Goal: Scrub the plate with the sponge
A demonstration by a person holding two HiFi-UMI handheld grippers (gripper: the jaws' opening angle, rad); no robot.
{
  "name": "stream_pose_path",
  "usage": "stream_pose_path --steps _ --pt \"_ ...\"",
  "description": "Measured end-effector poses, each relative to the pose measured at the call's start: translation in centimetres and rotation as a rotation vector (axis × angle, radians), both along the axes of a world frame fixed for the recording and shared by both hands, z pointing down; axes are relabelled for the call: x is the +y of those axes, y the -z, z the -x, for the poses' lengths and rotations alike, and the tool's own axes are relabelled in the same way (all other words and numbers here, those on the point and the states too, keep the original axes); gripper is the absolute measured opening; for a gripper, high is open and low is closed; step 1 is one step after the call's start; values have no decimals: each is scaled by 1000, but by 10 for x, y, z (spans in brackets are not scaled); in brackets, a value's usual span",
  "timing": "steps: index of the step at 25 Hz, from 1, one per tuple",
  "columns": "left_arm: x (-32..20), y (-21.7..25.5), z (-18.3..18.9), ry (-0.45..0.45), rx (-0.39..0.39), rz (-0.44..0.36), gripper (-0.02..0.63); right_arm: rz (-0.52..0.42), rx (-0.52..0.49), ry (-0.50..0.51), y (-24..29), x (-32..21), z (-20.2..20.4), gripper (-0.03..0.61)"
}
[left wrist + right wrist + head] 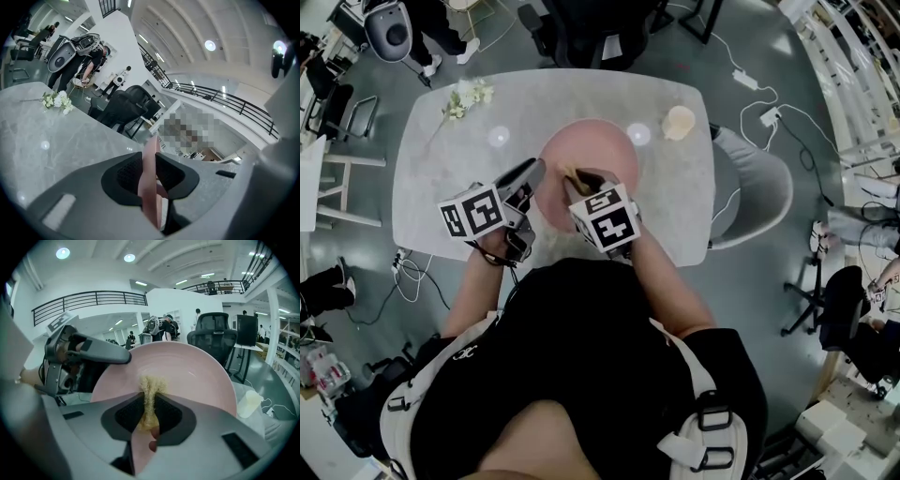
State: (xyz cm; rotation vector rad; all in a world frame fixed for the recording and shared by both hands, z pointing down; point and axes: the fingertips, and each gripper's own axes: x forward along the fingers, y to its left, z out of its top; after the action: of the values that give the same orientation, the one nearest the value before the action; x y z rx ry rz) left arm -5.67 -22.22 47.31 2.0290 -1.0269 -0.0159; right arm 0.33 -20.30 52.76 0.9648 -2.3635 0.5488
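Observation:
A pink plate (598,150) is held tilted above the grey table (450,178). My left gripper (536,173) is shut on the plate's left rim; in the left gripper view the rim (149,180) runs edge-on between the black pads (125,176). My right gripper (574,180) is shut on a yellow sponge (151,401), squeezed thin between its pads. The sponge's frayed tip (152,382) rests against the plate's face (187,376). In the right gripper view the left gripper (82,355) shows at the plate's left edge.
White flowers (467,96) lie at the table's far left. A cream cup (679,122) stands at the far right, with a grey chair (759,187) beside the table. Cables run on the floor around it.

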Motion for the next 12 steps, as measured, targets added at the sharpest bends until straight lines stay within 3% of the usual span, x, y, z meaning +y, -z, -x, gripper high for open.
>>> stream_pose_path --steps 4,12 --pt "2 1 -10 -26 -34 -15 84 11 -23 -26 11 -12 -4 67" --pt "-3 4 1 40 67 5 84 56 28 -191 -4 -33 -48 69"
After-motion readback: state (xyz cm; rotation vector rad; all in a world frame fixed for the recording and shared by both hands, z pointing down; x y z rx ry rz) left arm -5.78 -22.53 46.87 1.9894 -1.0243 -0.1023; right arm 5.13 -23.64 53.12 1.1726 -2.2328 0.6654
